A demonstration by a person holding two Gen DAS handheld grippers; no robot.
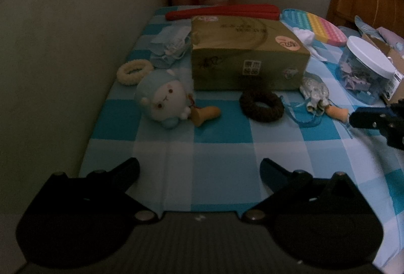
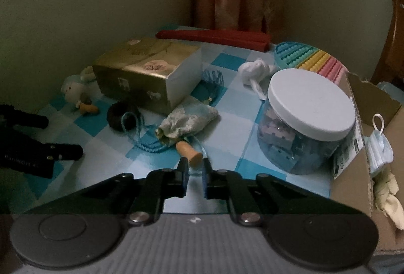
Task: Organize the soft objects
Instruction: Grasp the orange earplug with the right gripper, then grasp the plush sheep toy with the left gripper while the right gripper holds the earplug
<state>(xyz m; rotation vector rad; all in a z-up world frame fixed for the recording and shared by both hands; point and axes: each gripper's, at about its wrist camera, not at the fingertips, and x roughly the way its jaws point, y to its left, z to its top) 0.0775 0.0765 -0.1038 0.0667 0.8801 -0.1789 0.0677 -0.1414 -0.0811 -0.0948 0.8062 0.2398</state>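
My right gripper (image 2: 194, 164) is shut on the wide end of a tan cork-shaped stopper (image 2: 188, 150). The stopper lies by a pale fabric pouch (image 2: 188, 121) with a blue cord (image 2: 141, 140). The left wrist view shows that gripper (image 1: 353, 119) at the right edge against the stopper (image 1: 338, 112). My left gripper (image 1: 199, 170) hovers open over the checked cloth, holding nothing. Beyond it lie a sheep plush (image 1: 161, 97), a cream scrunchie (image 1: 133, 70), a brown scrunchie (image 1: 261, 106), a second tan stopper (image 1: 205, 116) and crumpled face masks (image 1: 169, 46).
A gold tissue box (image 1: 242, 54) stands mid-table. A jar with a white lid (image 2: 308, 119) and a cardboard box (image 2: 353, 160) holding a face mask (image 2: 378, 150) stand at the right. Behind are a pop-it toy (image 2: 310, 59), white cloth (image 2: 255, 70) and a red case (image 2: 214, 37). A wall bounds the left.
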